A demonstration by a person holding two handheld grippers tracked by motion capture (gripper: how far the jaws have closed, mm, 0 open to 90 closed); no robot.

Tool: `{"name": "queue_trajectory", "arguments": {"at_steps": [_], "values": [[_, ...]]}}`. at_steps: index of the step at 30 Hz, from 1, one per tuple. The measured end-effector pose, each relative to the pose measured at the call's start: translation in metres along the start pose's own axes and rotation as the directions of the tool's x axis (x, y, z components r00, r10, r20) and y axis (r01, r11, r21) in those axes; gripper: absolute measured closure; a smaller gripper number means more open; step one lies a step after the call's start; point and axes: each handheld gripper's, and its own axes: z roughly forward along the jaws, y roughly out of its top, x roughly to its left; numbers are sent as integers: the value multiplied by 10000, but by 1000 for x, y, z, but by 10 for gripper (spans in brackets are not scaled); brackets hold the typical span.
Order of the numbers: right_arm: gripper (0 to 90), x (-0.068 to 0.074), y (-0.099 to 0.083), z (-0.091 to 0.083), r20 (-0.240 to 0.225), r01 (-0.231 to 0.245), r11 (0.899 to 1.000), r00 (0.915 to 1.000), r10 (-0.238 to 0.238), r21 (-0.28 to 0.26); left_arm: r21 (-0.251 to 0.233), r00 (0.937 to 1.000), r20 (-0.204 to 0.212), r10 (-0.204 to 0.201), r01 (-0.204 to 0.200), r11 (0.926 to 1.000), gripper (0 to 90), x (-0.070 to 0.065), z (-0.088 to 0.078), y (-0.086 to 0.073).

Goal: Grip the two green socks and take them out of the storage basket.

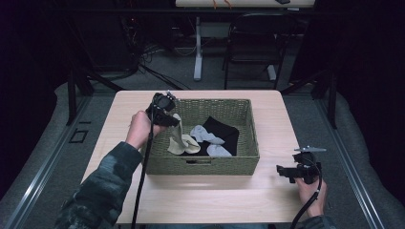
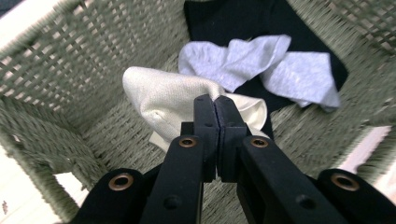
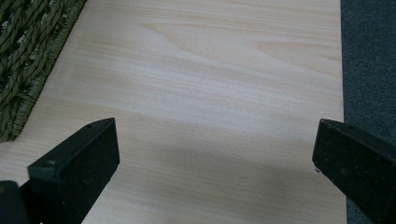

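My left tool (image 2: 215, 109) is clamped on the cream sock (image 2: 170, 100), lifted over the wicker basket (image 1: 248, 164) at frame centre; my right tool (image 3: 215, 154) rests apart over the desk (image 3: 210, 70).

This looks like a lab or recording studio rather than a home. The pale rectangular wooden table (image 1: 200, 191) stands on grey carpet, ringed by black curtains that shut out the room. Beyond the table's far edge, a tangle of dark cables (image 1: 138, 52) lies on the floor beside the white metal leg of a second desk (image 1: 197, 47), with a black folding metal chair (image 1: 250, 43) just right of that leg.
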Motion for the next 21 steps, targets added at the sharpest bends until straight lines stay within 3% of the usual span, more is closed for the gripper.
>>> {"name": "queue_trajectory", "arguments": {"at_steps": [13,21], "values": [[0,0,0,0,5,43,10000,10000,-43,20,-338,9997,-30,253,-254,9991,894,1,-35,15],[0,0,0,-1,50,74,10000,10000,-74,12,-572,9990,-370,268,-289,9979,894,6,-55,20]]}}
